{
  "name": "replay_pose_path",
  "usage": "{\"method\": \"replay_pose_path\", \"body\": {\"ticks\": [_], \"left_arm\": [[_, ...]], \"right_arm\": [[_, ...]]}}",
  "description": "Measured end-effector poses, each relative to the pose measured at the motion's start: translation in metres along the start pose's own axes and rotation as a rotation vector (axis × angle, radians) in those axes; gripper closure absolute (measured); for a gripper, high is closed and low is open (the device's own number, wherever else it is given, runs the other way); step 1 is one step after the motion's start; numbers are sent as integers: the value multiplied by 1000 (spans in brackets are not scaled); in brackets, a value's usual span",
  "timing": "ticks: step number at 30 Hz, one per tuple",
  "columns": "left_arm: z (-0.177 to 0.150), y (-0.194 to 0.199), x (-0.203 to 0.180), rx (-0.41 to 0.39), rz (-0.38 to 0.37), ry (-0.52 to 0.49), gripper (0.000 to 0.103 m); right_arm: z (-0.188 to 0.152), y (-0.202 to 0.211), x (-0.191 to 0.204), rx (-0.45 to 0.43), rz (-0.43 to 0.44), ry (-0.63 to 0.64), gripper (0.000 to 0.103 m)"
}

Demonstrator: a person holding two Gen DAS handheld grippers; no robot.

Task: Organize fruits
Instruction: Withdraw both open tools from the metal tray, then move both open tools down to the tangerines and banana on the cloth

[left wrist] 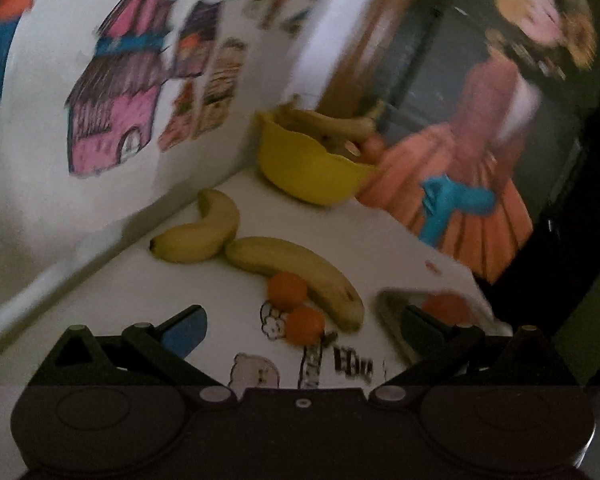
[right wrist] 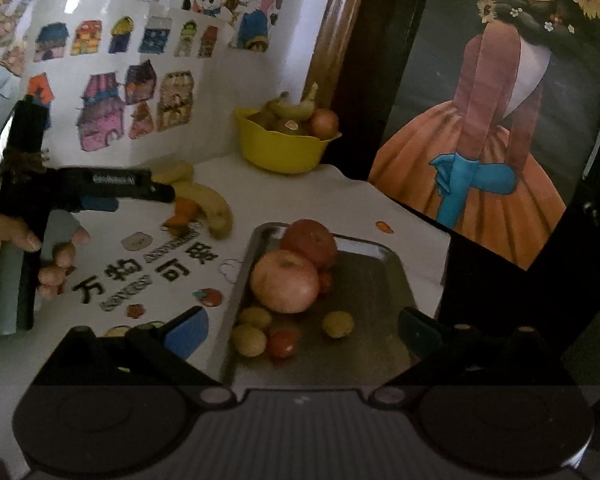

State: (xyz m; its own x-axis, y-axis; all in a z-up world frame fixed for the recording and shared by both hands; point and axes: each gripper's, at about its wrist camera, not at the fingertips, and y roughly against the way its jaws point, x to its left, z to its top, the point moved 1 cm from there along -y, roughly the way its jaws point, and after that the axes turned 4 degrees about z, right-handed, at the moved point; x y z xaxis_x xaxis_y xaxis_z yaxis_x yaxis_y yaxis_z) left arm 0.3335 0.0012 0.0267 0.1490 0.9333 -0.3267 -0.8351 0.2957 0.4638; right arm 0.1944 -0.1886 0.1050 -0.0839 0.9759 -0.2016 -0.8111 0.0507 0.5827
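Two bananas (left wrist: 292,272) and two small oranges (left wrist: 288,292) lie on the white table in front of my left gripper (left wrist: 300,330), which is open and empty. A yellow bowl (left wrist: 312,172) with bananas and other fruit stands at the back corner. In the right wrist view a metal tray (right wrist: 380,288) holds two apples (right wrist: 286,286), several small yellow fruits (right wrist: 338,324) and small red ones. My right gripper (right wrist: 302,332) hangs open over the tray's near end, empty. The left gripper (right wrist: 100,192) shows there too, held by a hand, near the oranges (right wrist: 184,212).
A wall covered with drawings of houses (right wrist: 112,120) runs along the left and back of the table. The table's right edge (right wrist: 444,264) drops off beside a dark panel with a painted figure. Printed characters and stickers mark the tabletop (right wrist: 148,272).
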Motion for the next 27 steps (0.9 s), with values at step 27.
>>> {"method": "replay_pose_path", "body": {"ticks": [27], "left_arm": [[-2,38,22,34,141,-245,1]], "right_arm": [[75,-99,46,-24,221,181,0]]}}
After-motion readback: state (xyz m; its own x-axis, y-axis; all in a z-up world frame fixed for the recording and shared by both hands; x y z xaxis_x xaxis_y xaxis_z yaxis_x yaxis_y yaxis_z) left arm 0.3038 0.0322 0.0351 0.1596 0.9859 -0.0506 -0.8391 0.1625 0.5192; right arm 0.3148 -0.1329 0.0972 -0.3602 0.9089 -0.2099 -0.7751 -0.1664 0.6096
